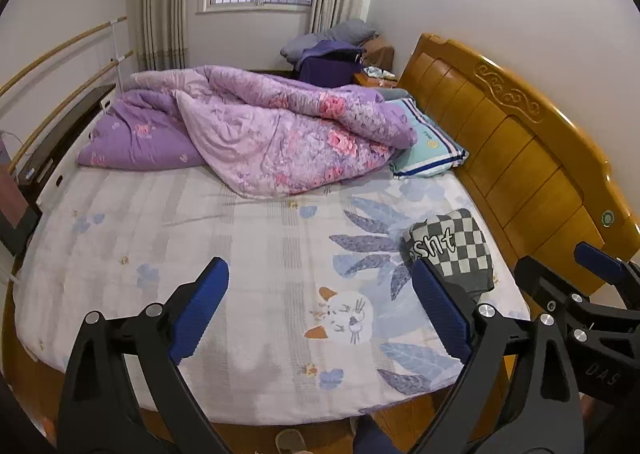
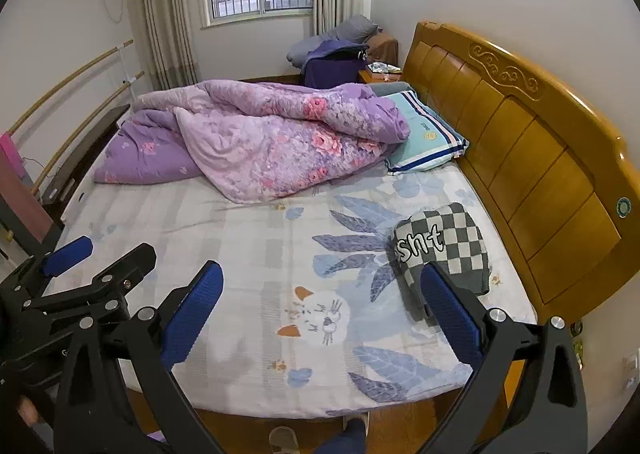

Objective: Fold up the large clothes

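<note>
A folded grey-and-white checkered garment point(image 1: 452, 248) with white lettering lies on the bed near the wooden headboard; it also shows in the right wrist view point(image 2: 444, 244). My left gripper point(image 1: 320, 314) is open and empty, held above the near edge of the bed, its right finger just in front of the garment. My right gripper point(image 2: 320, 314) is open and empty, beside the left one. The right gripper shows at the right edge of the left wrist view point(image 1: 560, 278); the left gripper shows at the left edge of the right wrist view point(image 2: 100, 258).
The bed sheet point(image 1: 200, 254) has leaf and cat prints. A crumpled purple floral quilt point(image 1: 260, 134) and a striped pillow point(image 1: 428, 146) lie at the far side. The wooden headboard point(image 1: 520, 142) runs along the right. A nightstand with piled bedding point(image 1: 332, 50) stands beyond. Slippered feet point(image 2: 316, 434) stand below.
</note>
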`<state>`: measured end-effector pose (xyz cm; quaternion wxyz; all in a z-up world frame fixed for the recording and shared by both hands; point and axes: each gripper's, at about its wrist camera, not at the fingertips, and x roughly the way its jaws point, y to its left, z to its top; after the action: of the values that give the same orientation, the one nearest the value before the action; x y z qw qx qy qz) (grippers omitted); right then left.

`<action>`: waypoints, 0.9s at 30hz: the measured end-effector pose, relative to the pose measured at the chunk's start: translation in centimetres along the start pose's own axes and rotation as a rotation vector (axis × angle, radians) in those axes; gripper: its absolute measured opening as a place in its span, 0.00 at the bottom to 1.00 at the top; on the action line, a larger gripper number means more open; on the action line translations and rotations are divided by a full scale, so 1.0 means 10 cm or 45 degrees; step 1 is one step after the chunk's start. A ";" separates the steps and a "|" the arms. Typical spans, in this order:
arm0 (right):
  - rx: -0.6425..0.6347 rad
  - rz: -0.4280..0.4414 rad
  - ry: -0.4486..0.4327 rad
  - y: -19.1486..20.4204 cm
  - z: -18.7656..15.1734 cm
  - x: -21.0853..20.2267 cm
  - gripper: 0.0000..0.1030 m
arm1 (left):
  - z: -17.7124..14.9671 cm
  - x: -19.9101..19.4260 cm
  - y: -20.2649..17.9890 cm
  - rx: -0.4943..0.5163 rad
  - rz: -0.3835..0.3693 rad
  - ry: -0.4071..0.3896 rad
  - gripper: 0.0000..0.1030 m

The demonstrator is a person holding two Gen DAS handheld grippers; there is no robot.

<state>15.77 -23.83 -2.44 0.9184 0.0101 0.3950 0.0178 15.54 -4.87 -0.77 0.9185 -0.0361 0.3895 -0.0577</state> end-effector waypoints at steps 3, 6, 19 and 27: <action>-0.005 0.008 -0.030 0.05 0.01 -0.12 0.93 | 0.04 -0.12 0.05 0.002 -0.020 -0.015 0.91; -0.011 0.012 -0.056 0.11 0.01 -0.22 0.93 | 0.06 -0.24 0.09 0.000 -0.022 -0.032 0.91; -0.009 0.026 -0.125 0.17 0.04 -0.45 0.93 | 0.17 -0.55 0.08 0.039 0.028 -0.130 0.91; -0.020 0.019 -0.143 0.14 0.08 -0.49 0.93 | 0.20 -0.67 0.04 0.034 0.040 -0.198 0.91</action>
<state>12.98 -22.63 1.69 0.9391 0.0070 0.3426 0.0272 12.38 -3.55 5.40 0.9472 -0.0221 0.3168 -0.0456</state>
